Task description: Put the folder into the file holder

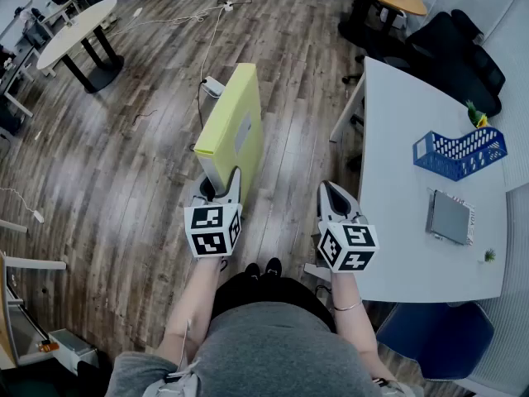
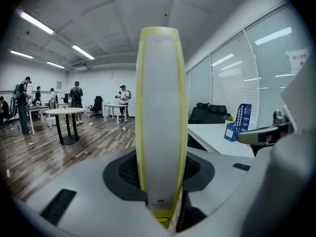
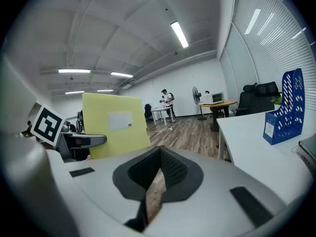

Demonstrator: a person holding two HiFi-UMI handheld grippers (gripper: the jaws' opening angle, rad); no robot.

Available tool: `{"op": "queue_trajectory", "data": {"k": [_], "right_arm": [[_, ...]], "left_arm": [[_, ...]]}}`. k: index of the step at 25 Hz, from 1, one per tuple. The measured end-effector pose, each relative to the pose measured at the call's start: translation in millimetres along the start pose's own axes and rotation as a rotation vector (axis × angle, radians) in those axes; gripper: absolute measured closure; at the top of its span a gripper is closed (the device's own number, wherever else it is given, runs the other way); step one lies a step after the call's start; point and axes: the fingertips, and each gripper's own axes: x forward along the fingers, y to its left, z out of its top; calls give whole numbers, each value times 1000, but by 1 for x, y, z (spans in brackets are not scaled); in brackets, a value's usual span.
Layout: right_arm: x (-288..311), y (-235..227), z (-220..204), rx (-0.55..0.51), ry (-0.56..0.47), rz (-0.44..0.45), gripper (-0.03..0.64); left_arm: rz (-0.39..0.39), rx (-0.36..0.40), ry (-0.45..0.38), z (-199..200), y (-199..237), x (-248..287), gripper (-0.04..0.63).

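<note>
Closest in, the left gripper [image 1: 221,183] had its fingers [image 2: 74,196] pinching the yellow folder [image 1: 234,122] by its lower end, so the folder stood upright and edge-on, rising well above them. Beside it, the right gripper [image 1: 331,188] was empty, its fingers [image 3: 207,191] pressed almost together with only a sliver of floor showing between. Off to the right of those fingers and further out, the blue file holder [image 1: 459,152] sat on the white tabletop [image 1: 397,139]. Judging by its look, the folder was light, stiff and smooth-faced, likely to swing about a single low pinch; a second hold on an upper edge would probably steady it.
</note>
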Motion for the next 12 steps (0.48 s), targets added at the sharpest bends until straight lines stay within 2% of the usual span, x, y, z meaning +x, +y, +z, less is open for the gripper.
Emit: {"op": "queue_trajectory", "data": {"k": [5,12], "right_arm": [[3,-3,-1,36,-13,45,611],[12,-15,4,46,-17,57,611]], "left_arm": [[-18,-5,9,-3,-9,4,434],[-17,-2,13,-1,-15,16,434]]}}
